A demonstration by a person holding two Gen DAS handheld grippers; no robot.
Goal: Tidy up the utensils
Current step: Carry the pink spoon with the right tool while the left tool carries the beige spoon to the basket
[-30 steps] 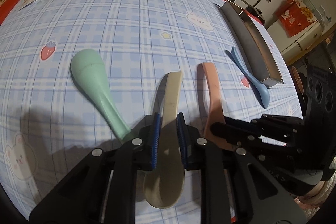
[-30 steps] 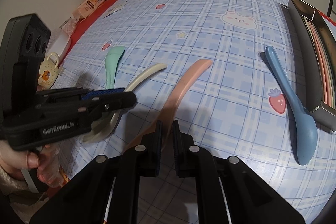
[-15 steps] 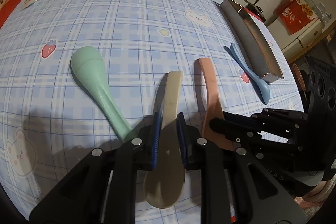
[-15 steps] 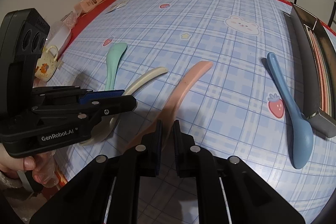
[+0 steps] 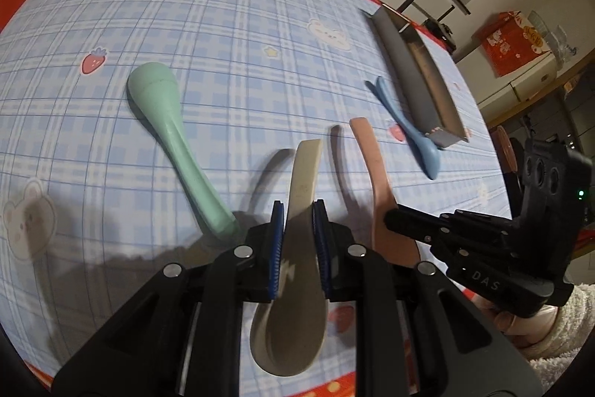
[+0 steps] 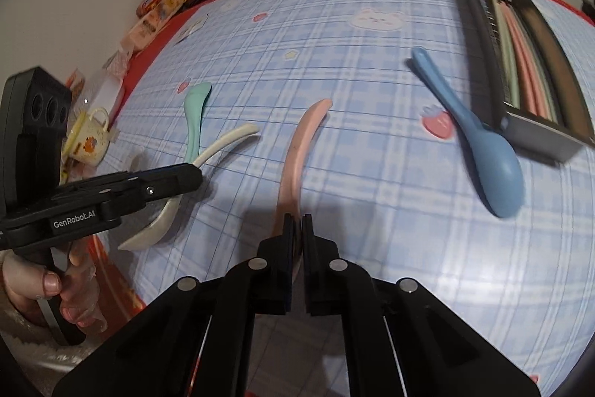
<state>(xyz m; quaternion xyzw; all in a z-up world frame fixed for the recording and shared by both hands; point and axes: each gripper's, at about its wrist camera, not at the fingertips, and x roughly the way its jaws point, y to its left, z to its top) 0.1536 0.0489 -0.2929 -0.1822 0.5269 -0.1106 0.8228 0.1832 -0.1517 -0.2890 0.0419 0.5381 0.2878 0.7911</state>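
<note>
The tablecloth (image 5: 230, 25) was pale blue with a white check pattern, printed with small red strawberries, white bears and yellow stars, and it had a red border. On it lay a mint green spoon (image 5: 167, 129) and a blue spoon (image 6: 479, 140). The cream spoon (image 5: 297, 248) was beige, and the pink spoon (image 6: 297, 151) was a soft salmon colour. The tray (image 6: 535, 133) was dark grey, with green and pink sticks inside. Both grippers were black; the left gripper (image 5: 299, 222) had blue pads (image 5: 277, 241).
</note>
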